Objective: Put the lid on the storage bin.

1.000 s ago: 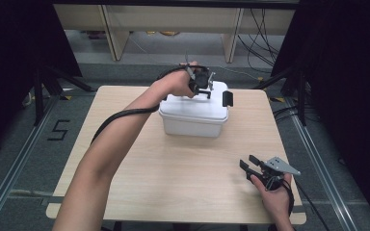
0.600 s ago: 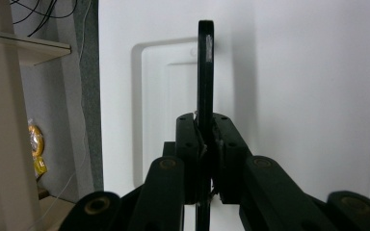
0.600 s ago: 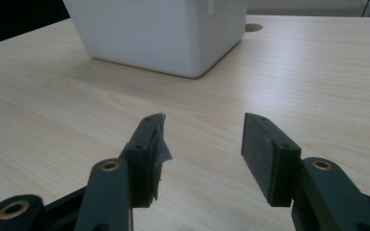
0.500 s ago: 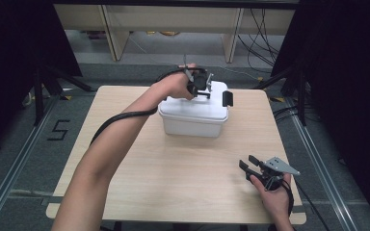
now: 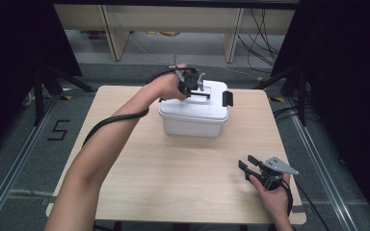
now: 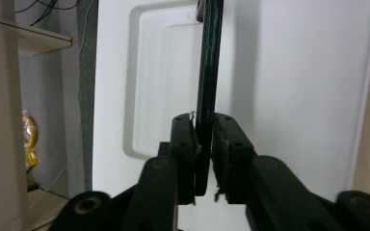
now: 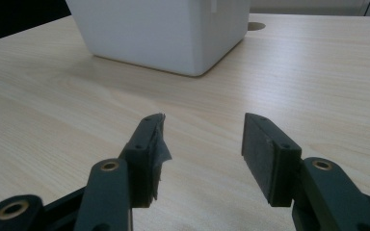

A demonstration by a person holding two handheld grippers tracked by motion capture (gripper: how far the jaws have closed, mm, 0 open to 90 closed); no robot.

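Observation:
A white lidded box stands at the back middle of the wooden table. Its black carry handle is upright on the lid. My left gripper reaches over the lid from the left and is shut on that handle. In the left gripper view the handle runs up between the two pads of my left gripper, which have just been closing on it. My right gripper rests low at the front right, open, with nothing between its fingers. The right gripper points at the box.
A black latch sticks out on the box's right side. Bare tabletop lies between the box and my right gripper. Shelving and cables are on the floor behind the table.
The left hand has stayed over the lid with barely any shift. The right hand has kept still.

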